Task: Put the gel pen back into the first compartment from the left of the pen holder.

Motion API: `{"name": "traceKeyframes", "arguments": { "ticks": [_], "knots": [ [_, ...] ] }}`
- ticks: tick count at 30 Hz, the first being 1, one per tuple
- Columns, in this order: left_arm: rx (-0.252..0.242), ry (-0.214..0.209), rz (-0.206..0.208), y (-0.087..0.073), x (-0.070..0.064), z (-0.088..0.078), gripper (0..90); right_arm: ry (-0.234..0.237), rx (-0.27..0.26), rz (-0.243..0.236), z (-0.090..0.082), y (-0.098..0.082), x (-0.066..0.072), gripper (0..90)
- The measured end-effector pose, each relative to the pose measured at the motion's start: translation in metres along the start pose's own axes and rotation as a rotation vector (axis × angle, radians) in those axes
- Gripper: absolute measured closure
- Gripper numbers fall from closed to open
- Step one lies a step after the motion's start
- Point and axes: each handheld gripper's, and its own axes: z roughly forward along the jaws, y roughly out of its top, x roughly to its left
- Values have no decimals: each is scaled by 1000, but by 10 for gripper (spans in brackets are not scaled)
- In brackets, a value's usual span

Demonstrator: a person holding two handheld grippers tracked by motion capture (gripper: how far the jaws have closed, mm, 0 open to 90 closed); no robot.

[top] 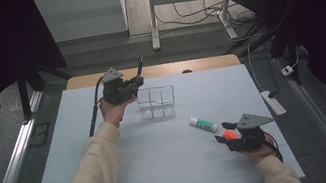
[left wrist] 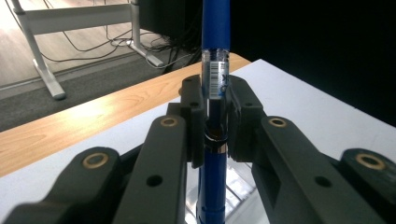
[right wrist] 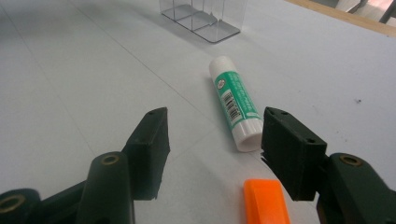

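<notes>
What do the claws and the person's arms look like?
Both the left claw and the right claw are black, each with two chunky jaws joined by brass-coloured pins. A grey three-cornered plate sits on top of each one, and a black cable trails from the left claw. The person wears cream long sleeves.

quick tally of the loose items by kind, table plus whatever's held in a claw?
Blue pen, held upright in the left claw: 1
Green-and-white glue stick, lying on the table: 1
Orange item, by the right claw: 1
Clear divided organizer: 1
Total: 4
</notes>
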Motion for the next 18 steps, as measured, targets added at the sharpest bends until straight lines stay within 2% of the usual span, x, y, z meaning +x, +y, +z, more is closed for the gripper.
{"name": "traceKeyframes", "arguments": {
  "ticks": [6,9,15,18],
  "knots": [
    [2,2,-2,-2,2,14,784,2,1,1,0,0,0,418],
    [-6,-7,-18,-3,3,19,784,2,0,2,0,0,0,418],
    [3,5,-10,-7,5,26,781,3,5,0,0,-1,-1,420],
    [6,-3,-22,-9,8,28,781,1,8,0,1,-1,-1,423]
  ]
}}
